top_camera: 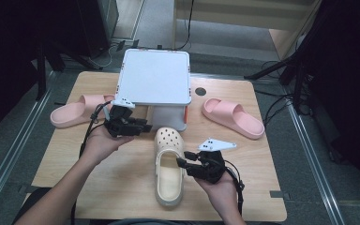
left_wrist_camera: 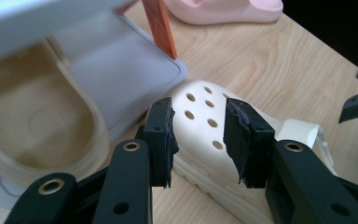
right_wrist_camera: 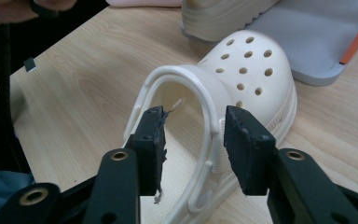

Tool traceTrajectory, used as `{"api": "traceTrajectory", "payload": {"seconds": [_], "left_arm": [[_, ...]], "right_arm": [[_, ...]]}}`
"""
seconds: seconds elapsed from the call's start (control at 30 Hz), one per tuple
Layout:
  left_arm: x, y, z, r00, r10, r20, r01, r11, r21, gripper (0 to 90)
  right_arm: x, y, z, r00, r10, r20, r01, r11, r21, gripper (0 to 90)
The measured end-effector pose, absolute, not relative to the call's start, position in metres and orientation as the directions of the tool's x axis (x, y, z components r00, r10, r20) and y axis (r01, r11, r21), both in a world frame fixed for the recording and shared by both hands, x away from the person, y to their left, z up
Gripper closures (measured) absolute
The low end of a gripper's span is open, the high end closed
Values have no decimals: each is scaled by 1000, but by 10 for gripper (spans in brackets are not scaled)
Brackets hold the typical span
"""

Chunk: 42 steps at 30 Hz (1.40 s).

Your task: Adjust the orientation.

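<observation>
Landmark: cream clog (top_camera: pixel 168 164), flat on table (top_camera: pixel 122 187), toe toward shoe rack (top_camera: pixel 155 77).

- Right gripper (top_camera: pixel 193 161): at heel side of clog, jaws parted, grasping nothing; strap rim framed between them in right gripper view.
- Left gripper (top_camera: pixel 143 126): beside toe, unclenched, empty.
- Second cream clog (left_wrist_camera: pixel 32 121): beyond toe, on rack's lower shelf.
- Pink slides (top_camera: pixel 232 117), (top_camera: pixel 77 110): flanking rack, well apart from clog.

Risks: likely snag of jaw on strap; nudge into rack leg.
Room: open wood left and right of clog; near table edge close behind heel.
</observation>
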State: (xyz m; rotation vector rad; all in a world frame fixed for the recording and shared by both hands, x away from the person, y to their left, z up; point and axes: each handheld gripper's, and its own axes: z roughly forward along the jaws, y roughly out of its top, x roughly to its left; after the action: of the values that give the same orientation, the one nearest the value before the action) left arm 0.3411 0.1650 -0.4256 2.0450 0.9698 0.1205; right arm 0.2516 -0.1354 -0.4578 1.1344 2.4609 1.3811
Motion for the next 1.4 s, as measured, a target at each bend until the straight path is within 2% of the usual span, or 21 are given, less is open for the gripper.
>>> {"api": "traceTrajectory", "payload": {"seconds": [0.23, 0.4, 0.47, 0.57, 0.73, 0.83, 0.97, 1.1, 1.4], "left_arm": [[356, 172, -406, 688, 674, -270, 595, -311, 741, 621], [373, 172, -389, 681, 695, -231, 575, -312, 757, 627], [379, 174, -385, 680, 694, -239, 578, -306, 756, 663], [389, 180, -381, 684, 686, -248, 585, -312, 749, 765], [399, 195, -376, 647, 730, -220, 581, -285, 763, 775], [403, 200, -379, 632, 746, -208, 584, -282, 762, 774], [406, 205, -386, 633, 742, -220, 583, -270, 766, 777], [406, 207, -386, 629, 747, -215, 582, -269, 767, 786], [401, 201, -386, 627, 768, -130, 544, -313, 779, 816]], "right_arm": [[257, -128, -472, -711, 654, 260, 582, 338, 739, 534], [259, -123, -478, -704, 672, 229, 584, 364, 725, 507], [261, -124, -480, -697, 678, 233, 593, 363, 719, 508], [264, -124, -485, -683, 692, 235, 609, 360, 707, 509], [268, -116, -494, -674, 706, 217, 618, 377, 690, 503], [270, -113, -496, -666, 725, 175, 603, 386, 698, 524], [273, -113, -497, -650, 733, 201, 623, 363, 693, 534], [273, -114, -496, -645, 737, 203, 626, 357, 694, 580], [273, -116, -493, -632, 748, 203, 631, 345, 695, 659]]}}
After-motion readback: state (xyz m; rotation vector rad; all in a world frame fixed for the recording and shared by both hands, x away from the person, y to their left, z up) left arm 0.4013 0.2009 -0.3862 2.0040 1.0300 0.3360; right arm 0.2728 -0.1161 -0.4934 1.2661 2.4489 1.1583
